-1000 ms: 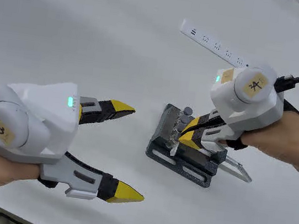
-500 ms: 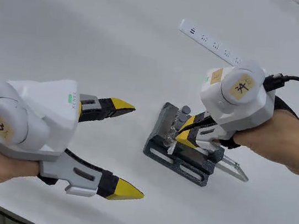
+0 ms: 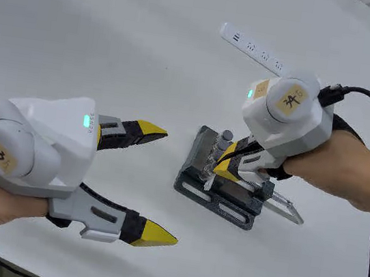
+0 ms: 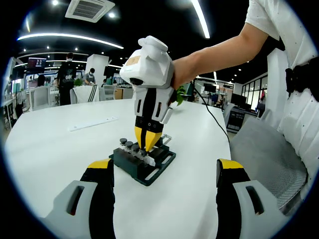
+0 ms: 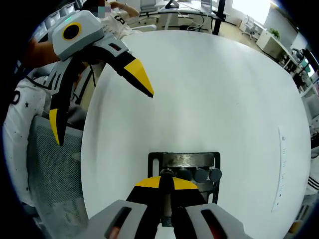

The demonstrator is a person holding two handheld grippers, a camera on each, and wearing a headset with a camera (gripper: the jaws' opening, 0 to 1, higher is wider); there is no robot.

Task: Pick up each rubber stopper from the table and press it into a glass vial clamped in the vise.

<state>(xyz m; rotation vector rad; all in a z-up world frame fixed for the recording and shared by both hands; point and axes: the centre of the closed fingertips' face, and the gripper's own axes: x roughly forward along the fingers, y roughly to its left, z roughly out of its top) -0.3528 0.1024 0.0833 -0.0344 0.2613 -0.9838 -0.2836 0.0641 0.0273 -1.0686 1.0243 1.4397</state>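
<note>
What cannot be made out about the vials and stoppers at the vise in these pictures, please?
Whether the right gripper holds anything: in the head view and the right gripper view its own shut jaws cover whatever lies between them.
How many vials the vise clamps: those jaws hide one end of the row in all three views.
How deep the seated stoppers sit: too small in the left gripper view.
</note>
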